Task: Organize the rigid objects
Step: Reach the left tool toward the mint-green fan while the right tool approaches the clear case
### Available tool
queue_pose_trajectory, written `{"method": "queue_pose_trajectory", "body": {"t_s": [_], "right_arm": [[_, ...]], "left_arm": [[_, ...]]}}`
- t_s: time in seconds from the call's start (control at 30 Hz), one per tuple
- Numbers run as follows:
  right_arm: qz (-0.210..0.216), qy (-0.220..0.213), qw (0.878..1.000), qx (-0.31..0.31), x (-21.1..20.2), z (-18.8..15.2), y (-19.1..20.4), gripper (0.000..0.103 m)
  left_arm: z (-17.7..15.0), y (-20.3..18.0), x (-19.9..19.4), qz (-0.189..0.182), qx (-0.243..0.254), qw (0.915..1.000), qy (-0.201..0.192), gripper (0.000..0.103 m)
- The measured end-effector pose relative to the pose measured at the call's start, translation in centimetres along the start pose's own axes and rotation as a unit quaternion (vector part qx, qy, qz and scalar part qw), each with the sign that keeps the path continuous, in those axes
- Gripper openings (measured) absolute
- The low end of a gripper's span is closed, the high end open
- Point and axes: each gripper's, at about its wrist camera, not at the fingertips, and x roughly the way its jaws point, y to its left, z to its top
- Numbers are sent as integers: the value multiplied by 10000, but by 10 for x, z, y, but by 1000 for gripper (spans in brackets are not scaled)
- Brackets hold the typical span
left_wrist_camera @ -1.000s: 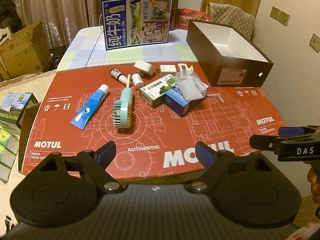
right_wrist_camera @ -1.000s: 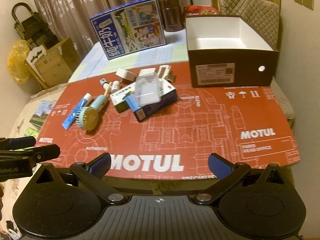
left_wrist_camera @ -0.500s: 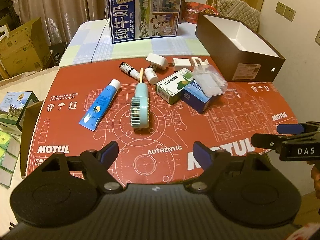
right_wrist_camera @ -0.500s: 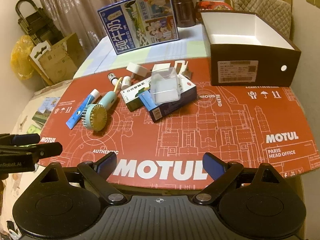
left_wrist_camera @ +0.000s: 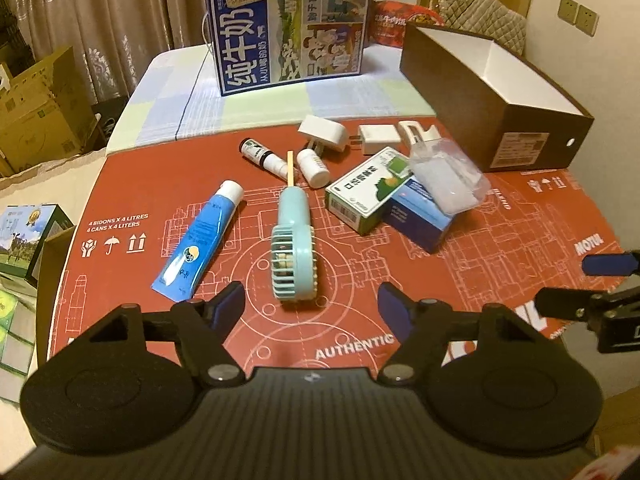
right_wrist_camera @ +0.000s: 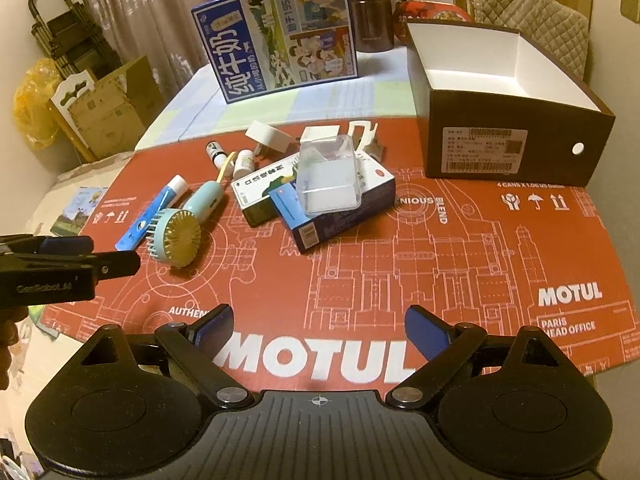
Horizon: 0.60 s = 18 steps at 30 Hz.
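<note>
Left wrist view: the left tongs [left_wrist_camera: 311, 303] are open and empty, just short of the small fan [left_wrist_camera: 291, 244] lying on the red tabletop [left_wrist_camera: 500, 264]. Its jaws have just been closing. The fan is judged light, stiff and smooth; its slim handle is the best hold. The right tongs [right_wrist_camera: 319, 330] are open, empty. Compared with before, the fan is seen nearer.

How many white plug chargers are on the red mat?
2. One white plug charger lies at the mat's far edge behind the small bottles; the other sits just right of it. More may hide behind the clear plastic case.
</note>
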Motion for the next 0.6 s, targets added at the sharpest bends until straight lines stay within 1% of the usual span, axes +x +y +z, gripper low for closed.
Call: {"method": "queue_pose_trajectory", "body": {"t_s": [0.33,0.4,0.53,0.6], "right_arm": [[20,-94,9998,-198,27,32,-13,90],[51,-65,9997,-247,34,37,-15,90],[30,-83,9994,-343,46,47,-18,89],[37,-104,9991,-400,51,53,-20,88]], "left_arm": [[20,3,45,151,34,9997,169,68],[24,4,56,186,15,9995,242,65],[32,4,73,275,32,9990,343,64],[35,6,81,304,15,9987,408,61]]}}
